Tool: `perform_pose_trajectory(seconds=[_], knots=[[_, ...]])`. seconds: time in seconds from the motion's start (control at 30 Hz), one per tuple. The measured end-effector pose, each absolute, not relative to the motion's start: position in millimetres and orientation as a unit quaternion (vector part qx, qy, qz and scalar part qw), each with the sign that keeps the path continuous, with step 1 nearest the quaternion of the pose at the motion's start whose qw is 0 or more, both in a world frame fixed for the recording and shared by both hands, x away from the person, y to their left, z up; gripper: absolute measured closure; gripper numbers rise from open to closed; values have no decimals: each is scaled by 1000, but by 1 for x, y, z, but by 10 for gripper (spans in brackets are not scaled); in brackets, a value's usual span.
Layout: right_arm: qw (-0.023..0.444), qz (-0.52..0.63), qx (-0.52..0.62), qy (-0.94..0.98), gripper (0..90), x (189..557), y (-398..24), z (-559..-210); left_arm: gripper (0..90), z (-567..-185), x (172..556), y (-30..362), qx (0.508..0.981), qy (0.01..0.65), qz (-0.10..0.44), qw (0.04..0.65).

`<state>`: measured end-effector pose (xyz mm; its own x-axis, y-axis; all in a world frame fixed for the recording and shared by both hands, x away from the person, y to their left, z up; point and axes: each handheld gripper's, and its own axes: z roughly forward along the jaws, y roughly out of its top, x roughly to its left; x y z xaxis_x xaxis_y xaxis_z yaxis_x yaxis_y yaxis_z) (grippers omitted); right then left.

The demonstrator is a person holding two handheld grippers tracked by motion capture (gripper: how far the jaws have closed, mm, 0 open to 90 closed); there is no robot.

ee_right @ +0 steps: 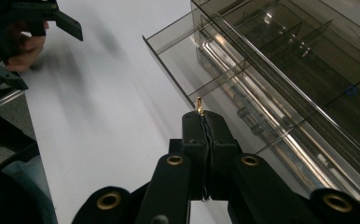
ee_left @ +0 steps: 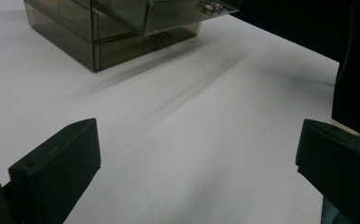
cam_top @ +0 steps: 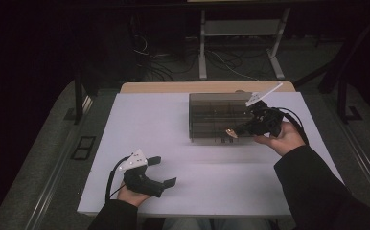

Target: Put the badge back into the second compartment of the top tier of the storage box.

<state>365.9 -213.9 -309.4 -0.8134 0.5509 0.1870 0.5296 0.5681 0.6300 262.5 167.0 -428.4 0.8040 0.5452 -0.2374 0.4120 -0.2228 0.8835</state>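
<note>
Two black grippers were at work over a white tabletop (cam_top: pixel 188 187). At about two o'clock from the table's centre, the right gripper (ee_right: pixel 201 122) had its jaws pressed tight together on a small gold-coloured metal piece (ee_right: pixel 199 104), whose tip stuck out just above the pads. It hovered over the pulled-out drawer (ee_right: pixel 187 70) of a smoky transparent plastic organiser box (cam_top: pixel 216 115) with divided compartments. By my reading, the piece had been picked up or was about to be dropped in; which compartment could not be told, and the drawer was left to be shut. The left gripper (cam_top: pixel 161 170) sat at seven o'clock, resting low near the table's near edge, jaws wide apart and empty.

Around the table the room was dark, with grey carpet, loose cables and a pale metal table frame (cam_top: pixel 203 48) at twelve o'clock.
</note>
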Motion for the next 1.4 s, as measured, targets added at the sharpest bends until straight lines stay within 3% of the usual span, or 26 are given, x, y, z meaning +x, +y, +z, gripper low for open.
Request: perform_pose_trajectory(seconds=[0.5,1.4], knots=[[20,362,312,878,871,380,-212,-304,0,-428,263,167,778,308,59,544],[9,345,325,880,871,410,-196,-331,0,-428,263,168,780,305,61,543]])
